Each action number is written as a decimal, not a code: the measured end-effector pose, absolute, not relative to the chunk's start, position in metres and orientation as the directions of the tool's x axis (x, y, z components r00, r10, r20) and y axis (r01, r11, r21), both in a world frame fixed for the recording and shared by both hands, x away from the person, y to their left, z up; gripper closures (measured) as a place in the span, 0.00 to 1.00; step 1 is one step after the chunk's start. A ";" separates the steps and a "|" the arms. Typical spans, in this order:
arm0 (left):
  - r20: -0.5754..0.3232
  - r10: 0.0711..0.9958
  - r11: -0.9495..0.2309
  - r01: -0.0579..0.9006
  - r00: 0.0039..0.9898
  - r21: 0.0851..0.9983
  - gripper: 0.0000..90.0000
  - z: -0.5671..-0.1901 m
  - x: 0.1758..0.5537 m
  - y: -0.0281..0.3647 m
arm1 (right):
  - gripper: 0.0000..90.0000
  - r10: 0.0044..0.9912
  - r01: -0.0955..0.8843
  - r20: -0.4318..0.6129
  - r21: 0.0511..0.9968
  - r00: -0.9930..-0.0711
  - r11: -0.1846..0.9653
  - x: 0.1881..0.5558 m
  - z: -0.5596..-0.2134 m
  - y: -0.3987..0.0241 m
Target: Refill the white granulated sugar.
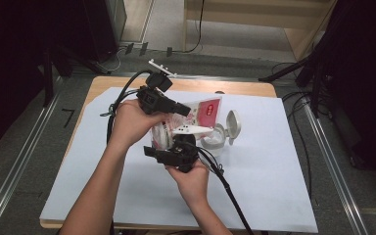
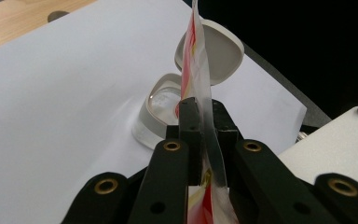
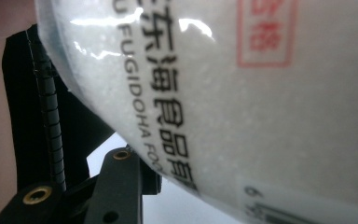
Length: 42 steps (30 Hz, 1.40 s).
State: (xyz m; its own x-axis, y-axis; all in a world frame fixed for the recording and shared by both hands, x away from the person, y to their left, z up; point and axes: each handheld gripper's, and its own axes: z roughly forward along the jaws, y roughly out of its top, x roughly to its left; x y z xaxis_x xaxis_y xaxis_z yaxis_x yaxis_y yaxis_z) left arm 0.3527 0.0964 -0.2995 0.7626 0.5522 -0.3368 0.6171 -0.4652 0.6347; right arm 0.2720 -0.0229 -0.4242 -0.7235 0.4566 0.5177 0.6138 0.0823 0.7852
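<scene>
Right gripper view is basically pressed up against the bag (image 3: 242, 102): glossy clear plastic with shiny glare spots, packed with fine white grains, black printed characters and a red stamped box on it. One ribbed black jaw runs up the left edge of it, but I can't tell whether the right gripper (image 1: 174, 149) is actually closed on the bag or just up against it. In the left gripper view the left gripper (image 2: 204, 123) is clamped tight on the bag's thin flat top edge, which stands up as a red, white and yellow strip seen edge-on, running straight away from the camera. From the high view the bag hangs in the air above the middle of the desk (image 1: 127, 83), between both grippers, long axis running roughly from lower left to upper right, with the red-and-white printed end pointing up and right. Just beyond it a small rounded white plastic container (image 1: 214, 141) sits on the white sheet (image 1: 274, 161) covering the wooden desk, its hinged lid (image 1: 233, 123) flipped open and standing up, smooth and oval-ish.
</scene>
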 end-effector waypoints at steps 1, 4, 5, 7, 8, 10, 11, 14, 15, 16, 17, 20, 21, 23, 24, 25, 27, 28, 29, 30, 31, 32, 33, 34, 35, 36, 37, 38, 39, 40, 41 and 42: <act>-0.338 0.551 -0.464 0.617 0.763 0.635 0.97 -0.300 0.353 0.097 | 0.67 0.456 0.613 0.516 0.785 -0.725 0.085 0.272 -0.424 -0.022; -0.335 0.553 -0.465 0.616 0.763 0.636 0.97 -0.300 0.352 0.097 | 0.68 0.464 0.612 0.510 0.785 -0.724 0.094 0.272 -0.424 -0.021; -0.337 0.551 -0.463 0.616 0.763 0.638 0.97 -0.300 0.352 0.096 | 0.69 0.470 0.608 0.502 0.788 -0.726 0.097 0.271 -0.424 -0.021; -0.333 0.551 -0.466 0.613 0.765 0.639 0.98 -0.300 0.351 0.097 | 0.69 0.475 0.609 0.500 0.787 -0.724 0.100 0.271 -0.423 -0.021; -0.327 0.550 -0.472 0.609 0.769 0.638 0.98 -0.299 0.351 0.097 | 0.69 0.476 0.609 0.500 0.786 -0.724 0.101 0.270 -0.423 -0.021; -0.331 0.545 -0.465 0.606 0.771 0.645 0.98 -0.299 0.351 0.097 | 0.69 0.478 0.609 0.498 0.787 -0.723 0.101 0.270 -0.422 -0.021; -0.326 0.548 -0.469 0.606 0.770 0.642 0.98 -0.298 0.350 0.097 | 0.69 0.477 0.607 0.497 0.789 -0.725 0.101 0.270 -0.422 -0.021; -0.320 0.538 -0.475 0.595 0.780 0.649 0.98 -0.298 0.350 0.097 | 0.69 0.480 0.607 0.497 0.789 -0.723 0.096 0.268 -0.421 -0.021; -0.314 0.541 -0.478 0.593 0.780 0.648 0.98 -0.298 0.349 0.097 | 0.69 0.480 0.606 0.497 0.790 -0.723 0.094 0.268 -0.421 -0.020; -0.313 0.539 -0.476 0.589 0.782 0.653 0.98 -0.297 0.349 0.097 | 0.69 0.476 0.605 0.499 0.791 -0.724 0.093 0.268 -0.421 -0.020; -0.300 0.539 -0.480 0.579 0.787 0.659 0.98 -0.297 0.349 0.098 | 0.69 0.477 0.604 0.496 0.792 -0.725 0.094 0.268 -0.420 -0.020; -0.284 0.529 -0.484 0.559 0.800 0.673 0.97 -0.296 0.347 0.097 | 0.69 0.478 0.600 0.495 0.796 -0.726 0.087 0.268 -0.419 -0.020; -0.277 0.530 -0.489 0.555 0.802 0.673 0.97 -0.296 0.347 0.097 | 0.69 0.475 0.602 0.499 0.794 -0.725 0.084 0.267 -0.418 -0.021; -0.259 0.534 -0.497 0.546 0.805 0.674 0.96 -0.296 0.346 0.095 | 0.69 0.465 0.609 0.511 0.789 -0.722 0.079 0.268 -0.418 -0.020; -0.255 0.535 -0.496 0.544 0.806 0.677 0.96 -0.296 0.346 0.095 | 0.69 0.466 0.611 0.513 0.788 -0.721 0.077 0.268 -0.418 -0.020; -0.253 0.536 -0.495 0.543 0.805 0.678 0.96 -0.296 0.346 0.095 | 0.69 0.466 0.614 0.517 0.786 -0.718 0.074 0.268 -0.418 -0.020; -0.253 0.537 -0.491 0.542 0.805 0.682 0.96 -0.296 0.346 0.095 | 0.69 0.466 0.611 0.514 0.788 -0.720 0.075 0.268 -0.417 -0.021; -0.259 0.539 -0.484 0.547 0.801 0.683 0.96 -0.296 0.347 0.096 | 0.69 0.465 0.611 0.513 0.788 -0.722 0.078 0.269 -0.417 -0.022; -0.264 0.540 -0.481 0.550 0.799 0.683 0.96 -0.297 0.347 0.096 | 0.69 0.463 0.609 0.512 0.789 -0.723 0.078 0.269 -0.417 -0.022; -0.278 0.544 -0.471 0.562 0.792 0.680 0.96 -0.297 0.348 0.097 | 0.69 0.462 0.609 0.512 0.789 -0.724 0.081 0.270 -0.417 -0.022; -0.295 0.540 -0.462 0.571 0.788 0.678 0.96 -0.298 0.349 0.098 | 0.69 0.462 0.608 0.510 0.790 -0.726 0.084 0.270 -0.417 -0.022; -0.322 0.532 -0.451 0.584 0.783 0.674 0.97 -0.299 0.351 0.099 | 0.69 0.461 0.607 0.509 0.790 -0.727 0.085 0.270 -0.417 -0.022; -0.357 0.526 -0.435 0.605 0.772 0.667 0.97 -0.300 0.353 0.101 | 0.69 0.461 0.607 0.508 0.790 -0.727 0.086 0.270 -0.417 -0.022; -0.367 0.527 -0.432 0.613 0.767 0.662 0.97 -0.301 0.354 0.102 | 0.69 0.458 0.609 0.512 0.788 -0.727 0.086 0.270 -0.417 -0.021; -0.381 0.525 -0.425 0.623 0.761 0.657 0.97 -0.303 0.355 0.103 | 0.69 0.458 0.610 0.512 0.788 -0.727 0.087 0.270 -0.417 -0.021; -0.387 0.527 -0.420 0.628 0.757 0.655 0.97 -0.303 0.356 0.104 | 0.69 0.460 0.610 0.510 0.787 -0.727 0.091 0.270 -0.417 -0.021; -0.397 0.528 -0.414 0.635 0.751 0.652 0.97 -0.305 0.357 0.104 | 0.69 0.460 0.611 0.510 0.786 -0.727 0.094 0.270 -0.418 -0.021; -0.407 0.529 -0.412 0.645 0.744 0.643 0.97 -0.306 0.357 0.105 | 0.69 0.462 0.611 0.508 0.786 -0.727 0.097 0.271 -0.418 -0.021; -0.414 0.528 -0.402 0.647 0.742 0.648 0.97 -0.307 0.358 0.105 | 0.69 0.462 0.611 0.507 0.785 -0.728 0.101 0.271 -0.419 -0.021; -0.419 0.532 -0.400 0.654 0.736 0.642 0.97 -0.306 0.358 0.105 | 0.69 0.461 0.613 0.509 0.784 -0.727 0.100 0.271 -0.419 -0.021; -0.422 0.535 -0.397 0.659 0.732 0.639 0.98 -0.306 0.358 0.105 | 0.69 0.461 0.612 0.509 0.784 -0.727 0.100 0.272 -0.419 -0.021; -0.428 0.536 -0.389 0.663 0.727 0.639 0.98 -0.307 0.359 0.105 | 0.69 0.461 0.610 0.504 0.786 -0.730 0.106 0.272 -0.419 -0.022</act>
State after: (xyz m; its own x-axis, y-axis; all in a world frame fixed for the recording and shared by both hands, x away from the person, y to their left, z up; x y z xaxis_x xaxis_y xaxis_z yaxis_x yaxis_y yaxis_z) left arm 0.3586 0.1052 -0.3067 0.7275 0.5359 -0.4285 0.6633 -0.3894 0.6391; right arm 0.2718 -0.0217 -0.4188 -0.7304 0.4606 0.5044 0.6096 0.1065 0.7855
